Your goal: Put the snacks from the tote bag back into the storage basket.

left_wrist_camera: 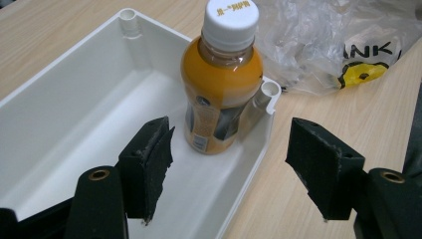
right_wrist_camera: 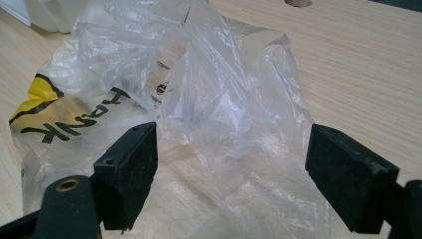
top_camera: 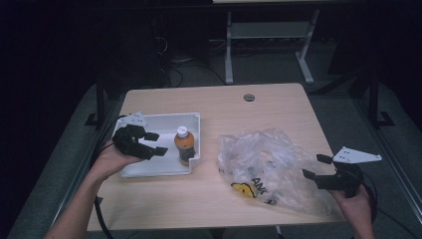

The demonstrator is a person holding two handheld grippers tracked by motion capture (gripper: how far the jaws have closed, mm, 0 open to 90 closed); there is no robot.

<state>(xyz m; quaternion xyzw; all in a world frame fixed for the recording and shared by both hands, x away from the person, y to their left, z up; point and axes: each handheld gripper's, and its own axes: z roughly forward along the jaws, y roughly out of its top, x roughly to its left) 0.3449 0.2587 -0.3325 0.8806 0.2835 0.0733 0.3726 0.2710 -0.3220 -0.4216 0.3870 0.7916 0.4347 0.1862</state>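
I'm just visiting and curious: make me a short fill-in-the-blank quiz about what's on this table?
1. The orange bottle stands upright inside the white ____.
2. The bottle's cap is coloured ____.
3. The right gripper hovers with jaws open at the crumpled plastic ____.
4. The left gripper has its jaws ____, not touching the bottle.

Missing words: tray; white; bag; open

This looks like a dim lab or office workroom. A pale wood-laminate desk [top_camera: 278, 112] with a round cable grommet [top_camera: 249, 97] stands on grey carpet [top_camera: 268, 64]. Behind it are a white metal desk frame [top_camera: 234, 45] and loose black cables [top_camera: 171, 69].
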